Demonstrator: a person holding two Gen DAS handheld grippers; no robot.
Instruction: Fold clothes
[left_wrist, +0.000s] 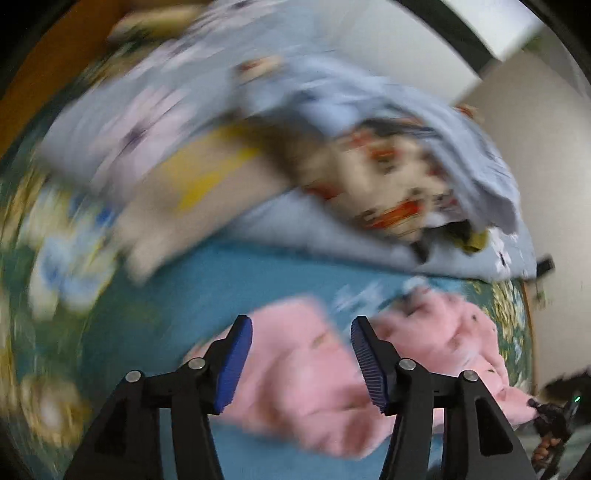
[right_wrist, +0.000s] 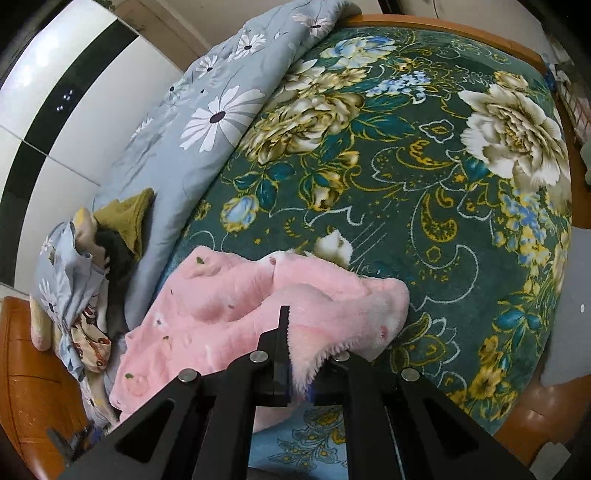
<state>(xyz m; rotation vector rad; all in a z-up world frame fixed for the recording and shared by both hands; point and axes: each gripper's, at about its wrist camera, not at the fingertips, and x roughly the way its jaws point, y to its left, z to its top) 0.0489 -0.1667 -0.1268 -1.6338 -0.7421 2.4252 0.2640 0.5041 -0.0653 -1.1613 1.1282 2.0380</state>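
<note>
A fluffy pink garment (right_wrist: 229, 314) (small dark spots) lies rumpled on the green floral blanket.

bed (right_wrist: 424, 155), green floral blanket | on it: pink fleece garment (right_wrist: 221, 302), grey-blue daisy quilt (right_wrist: 207, 122)

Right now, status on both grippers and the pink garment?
Left gripper open, empty. Right gripper shut on pink garment. Garment bunched on bed. Clothes pile left, clear.

A green floral blanket (right_wrist: 406, 166) covers the bed, a daisy-print quilt (right_wrist: 207, 122) (pale blue) along its edge.
</note>
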